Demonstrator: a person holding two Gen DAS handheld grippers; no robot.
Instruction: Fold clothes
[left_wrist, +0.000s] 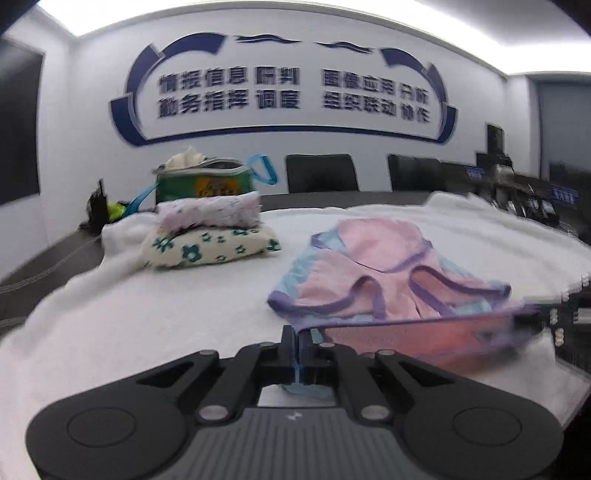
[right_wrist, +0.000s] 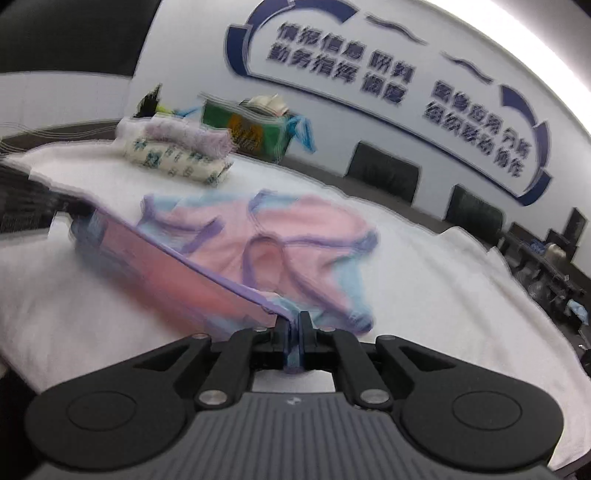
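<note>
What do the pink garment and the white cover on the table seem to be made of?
Pink garment: probably soft knit cotton, matte, since it drapes limply and has sewn purple trim. White cover: looks like fleece or terry towel, matte with a fuzzy edge; blur leaves this open.

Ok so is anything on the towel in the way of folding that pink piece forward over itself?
Nothing visible is. Both tools, left and right, are shut on the hem of the pink garment, lifted taut between them. The white towel around it lies bare; the stack of folded clothes sits apart at the far left.
</note>
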